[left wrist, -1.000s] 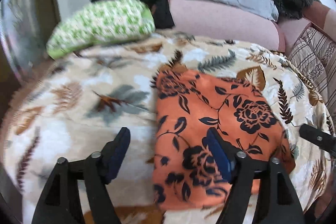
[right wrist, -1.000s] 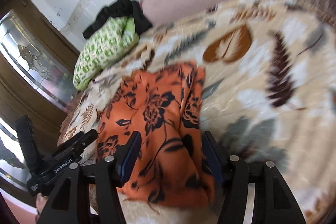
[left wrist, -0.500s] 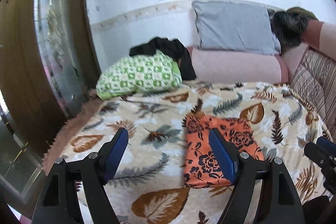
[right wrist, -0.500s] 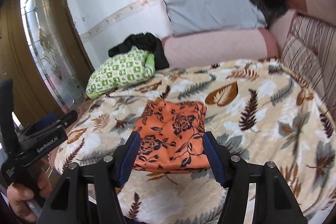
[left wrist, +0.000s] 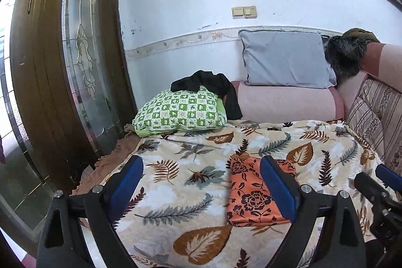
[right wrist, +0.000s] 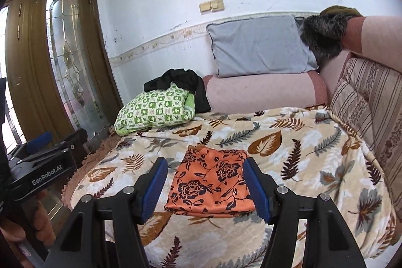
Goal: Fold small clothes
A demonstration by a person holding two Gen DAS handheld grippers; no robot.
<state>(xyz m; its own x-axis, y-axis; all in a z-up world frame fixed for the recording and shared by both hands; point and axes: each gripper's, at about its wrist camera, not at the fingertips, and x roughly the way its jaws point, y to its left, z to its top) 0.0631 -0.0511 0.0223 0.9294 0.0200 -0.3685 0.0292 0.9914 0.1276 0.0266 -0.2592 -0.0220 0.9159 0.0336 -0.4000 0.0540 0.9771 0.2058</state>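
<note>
A folded orange cloth with black flowers (left wrist: pixel 248 195) lies flat on the leaf-print blanket (left wrist: pixel 191 182); it also shows in the right wrist view (right wrist: pixel 211 185). My left gripper (left wrist: pixel 201 167) is open and empty, held back from the bed and left of the cloth. My right gripper (right wrist: pixel 203 165) is open and empty, held back with the cloth seen between its fingers (right wrist: pixel 253 182). Each gripper shows at the edge of the other's view: the right one (left wrist: pixel 382 190) and the left one (right wrist: pixel 42 162).
A green checked pillow (left wrist: pixel 181 112) with a black garment (left wrist: pixel 213 87) lies at the back left. A grey cushion (left wrist: pixel 286 59) leans on a pink bolster (left wrist: pixel 284 102). A striped cushion (right wrist: pixel 369 104) lines the right side. A wooden glass door (left wrist: pixel 75 67) stands left.
Both grippers have pulled back and up from the folded orange cloth, which now looks smaller and farther away. The cloth has stayed in place. Both grippers stayed open.
</note>
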